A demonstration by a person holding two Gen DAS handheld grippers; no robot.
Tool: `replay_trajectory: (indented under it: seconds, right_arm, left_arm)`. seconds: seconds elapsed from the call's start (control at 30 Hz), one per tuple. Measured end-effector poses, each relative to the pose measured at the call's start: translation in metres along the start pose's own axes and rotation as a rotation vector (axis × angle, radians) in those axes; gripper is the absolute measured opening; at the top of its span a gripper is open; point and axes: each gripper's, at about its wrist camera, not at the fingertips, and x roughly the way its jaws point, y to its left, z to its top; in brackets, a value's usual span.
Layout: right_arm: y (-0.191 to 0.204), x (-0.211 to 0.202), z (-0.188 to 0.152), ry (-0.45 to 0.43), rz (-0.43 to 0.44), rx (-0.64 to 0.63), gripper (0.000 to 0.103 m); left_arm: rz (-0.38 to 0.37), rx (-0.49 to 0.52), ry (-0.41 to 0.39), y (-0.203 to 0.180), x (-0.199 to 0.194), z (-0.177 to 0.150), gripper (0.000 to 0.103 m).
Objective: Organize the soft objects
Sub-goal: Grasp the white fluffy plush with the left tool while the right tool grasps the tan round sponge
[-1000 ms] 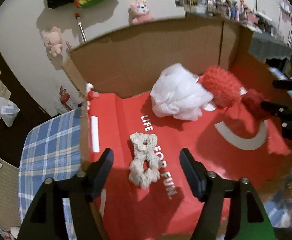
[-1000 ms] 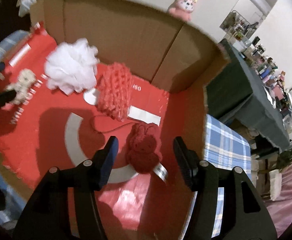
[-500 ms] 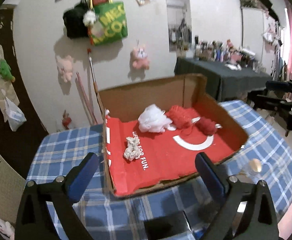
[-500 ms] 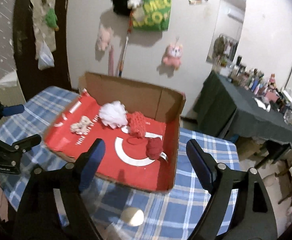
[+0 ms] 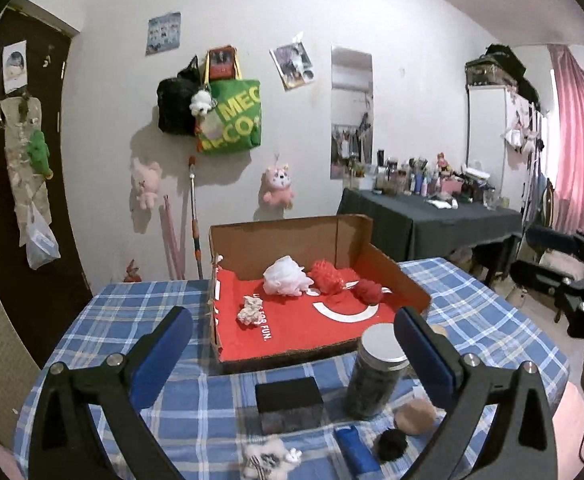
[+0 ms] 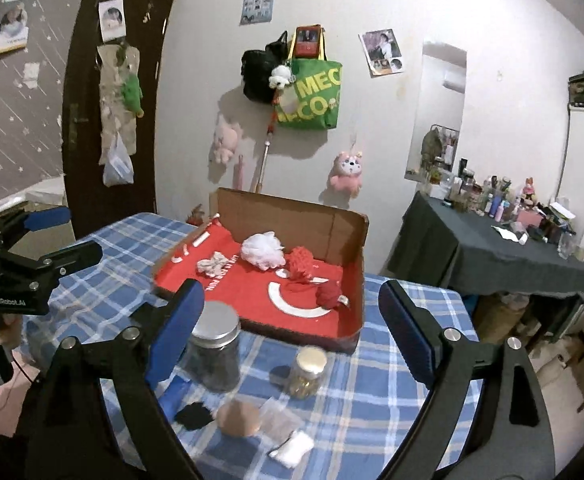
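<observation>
A cardboard box [image 5: 284, 232] with a red liner stands on the blue plaid table [image 5: 132, 312]. In it lie a cream scrunchie [image 5: 250, 310], a white puff [image 5: 286, 282], a red knitted piece [image 5: 325, 276] and a dark red yarn ball [image 5: 369, 292]. My left gripper [image 5: 292, 320] hangs well back from the box, its jaws opening with nothing between them. My right gripper [image 6: 292, 292] is likewise drawn back, jaws opening and empty. In the right wrist view the box [image 6: 292, 216] shows the same scrunchie [image 6: 212, 266], puff [image 6: 262, 250], knitted piece [image 6: 301, 264] and yarn ball [image 6: 329, 296].
On the near side of the table stand a dark jar [image 5: 373, 376] with a silver lid, a black box [image 5: 290, 400] and a small gold-lidded jar [image 6: 307, 372]. A blue lighter [image 5: 355, 448], black pompom [image 5: 389, 444], tan puff [image 5: 415, 416] and white packet [image 6: 292, 448] lie there too.
Both grippers have pulled back and up from inside the box. The left let go of the cream scrunchie, the right let go of the dark red yarn ball, and both jaws widened.
</observation>
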Motion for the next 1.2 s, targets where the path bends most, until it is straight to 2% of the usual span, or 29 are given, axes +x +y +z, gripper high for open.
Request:
replay_trajectory:
  seconds: [0.1, 0.23, 0.43, 0.53, 0.63, 0.8, 1.2]
  right_arm:
    - [0.006, -0.012, -0.013, -0.020, -0.004, 0.010, 0.091]
    - [0.013, -0.020, -0.034, -0.032, -0.024, 0.024, 0.092]
    - [0.023, -0.005, -0.072, 0.021, -0.043, 0.042, 0.092]
    - [0.026, 0.008, -0.092, 0.055, -0.060, 0.053, 0.092]
    - [0.026, 0.025, -0.110, 0.110, -0.033, 0.077, 0.092]
    - [0.029, 0.047, -0.131, 0.167, -0.038, 0.063, 0.092]
    - [0.027, 0.084, -0.149, 0.269, 0.018, 0.067, 0.092]
  left_arm:
    - [-0.017, -0.030, -0.009, 0.000, -0.015, -0.013, 0.103]
    - [0.020, -0.042, -0.029, -0.003, -0.023, -0.033, 0.103]
    - [0.064, -0.017, -0.006, -0.014, -0.021, -0.068, 0.103]
    - [0.073, -0.035, 0.032, -0.015, -0.013, -0.085, 0.103]
    - [0.054, -0.057, 0.098, -0.014, 0.002, -0.103, 0.103]
    - [0.081, -0.065, 0.168, -0.007, 0.023, -0.124, 0.103]
    - [0.134, -0.094, 0.289, 0.019, 0.060, -0.148, 0.103]
